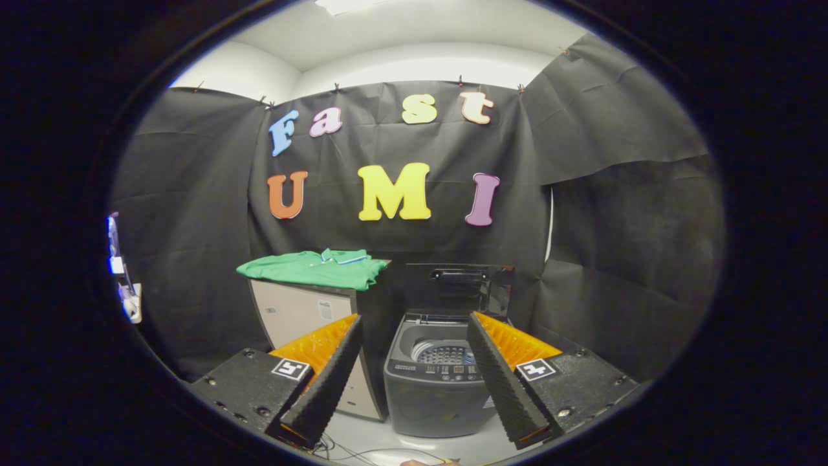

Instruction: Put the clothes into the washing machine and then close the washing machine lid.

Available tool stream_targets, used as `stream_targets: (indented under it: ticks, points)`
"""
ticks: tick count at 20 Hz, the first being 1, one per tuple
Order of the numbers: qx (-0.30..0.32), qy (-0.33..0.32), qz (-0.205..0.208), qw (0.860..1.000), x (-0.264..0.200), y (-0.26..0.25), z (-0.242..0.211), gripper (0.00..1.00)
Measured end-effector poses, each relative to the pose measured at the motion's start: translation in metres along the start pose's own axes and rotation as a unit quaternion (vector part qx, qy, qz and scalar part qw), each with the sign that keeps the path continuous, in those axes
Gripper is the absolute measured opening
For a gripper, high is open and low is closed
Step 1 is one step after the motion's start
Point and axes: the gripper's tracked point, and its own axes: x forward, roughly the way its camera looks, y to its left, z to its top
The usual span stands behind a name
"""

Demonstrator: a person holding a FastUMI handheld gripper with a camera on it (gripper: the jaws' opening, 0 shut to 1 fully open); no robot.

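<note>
A folded green shirt lies on top of a pale cabinet, beyond my left finger. To its right stands a small grey top-loading washing machine, seen between and beyond my fingers. Its lid is raised upright at the back, and the perforated drum shows inside. My gripper is open, held well back from both, with nothing between its fingers.
Black cloth walls close the booth behind and on both sides. The floor in front of the machine is pale, with thin cables lying on it. Some small items hang at the far left wall.
</note>
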Motion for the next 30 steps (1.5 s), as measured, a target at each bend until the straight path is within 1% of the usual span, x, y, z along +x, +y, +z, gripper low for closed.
stream_targets:
  ticks: [5,9,11,14,17,21,24,26,30]
  points:
    - [0.01,-0.003,0.019,1.0,0.015,-0.005,0.007,1.0]
    - [0.015,0.002,0.049,0.999,0.038,0.007,0.018,1.0]
    - [0.018,0.012,0.063,0.998,0.056,0.024,0.022,1.0]
    - [0.027,0.027,0.09,0.995,0.086,0.067,0.038,1.0]
    - [0.025,0.044,0.108,0.993,0.125,0.113,0.058,1.0]
    - [0.017,0.087,0.122,0.989,0.182,0.174,0.074,1.0]
    - [0.019,0.137,0.118,0.983,0.225,0.21,0.076,1.0]
    - [0.027,0.171,0.114,0.978,0.251,0.231,0.078,1.0]
    - [0.034,0.251,0.097,0.963,0.295,0.259,0.074,1.0]
